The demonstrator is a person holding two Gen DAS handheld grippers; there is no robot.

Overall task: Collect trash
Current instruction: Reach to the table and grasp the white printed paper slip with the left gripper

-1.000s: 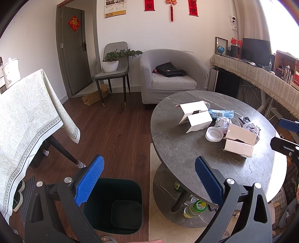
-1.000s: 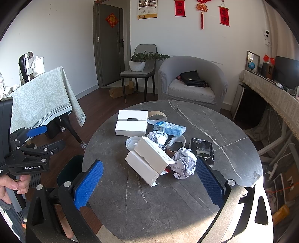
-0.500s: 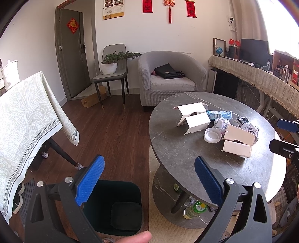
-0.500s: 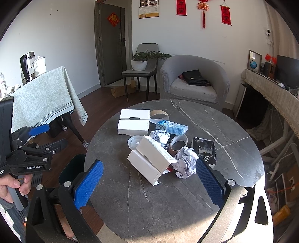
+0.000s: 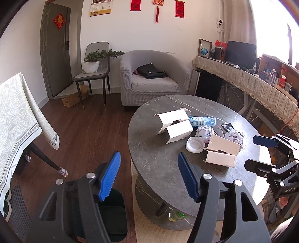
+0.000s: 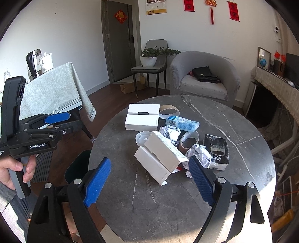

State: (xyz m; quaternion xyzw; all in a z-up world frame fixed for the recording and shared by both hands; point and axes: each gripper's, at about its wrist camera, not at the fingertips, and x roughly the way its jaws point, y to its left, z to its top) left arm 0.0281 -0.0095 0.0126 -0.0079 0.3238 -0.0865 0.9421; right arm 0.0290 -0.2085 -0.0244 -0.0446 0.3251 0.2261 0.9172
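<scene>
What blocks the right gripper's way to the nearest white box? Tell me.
Nothing visible. The right gripper hangs empty, its jaws just closing partway, and only bare tabletop lies between it and the nearest white box.

A grey armchair [image 5: 149, 80] holding a black bag [image 5: 151, 71] stands against the white wall, beside a grey chair [image 5: 93, 74] carrying a potted plant [image 5: 92, 62] and near a closed door [image 5: 56, 50] marked with a red ornament [image 5: 59, 21]. A calendar [image 5: 101, 7] and red hangings [image 5: 157, 7] decorate the wall above, while a cardboard box [image 5: 72, 98] lies on the wooden floor under the chair. A patterned tablecloth [image 6: 54, 89] drapes a side table bearing a kettle [image 6: 32, 62] and a white pot [image 6: 45, 61], and a globe [image 5: 204, 50] and monitor [image 5: 240, 53] sit on a fringed counter [image 5: 243, 78] at right.
</scene>
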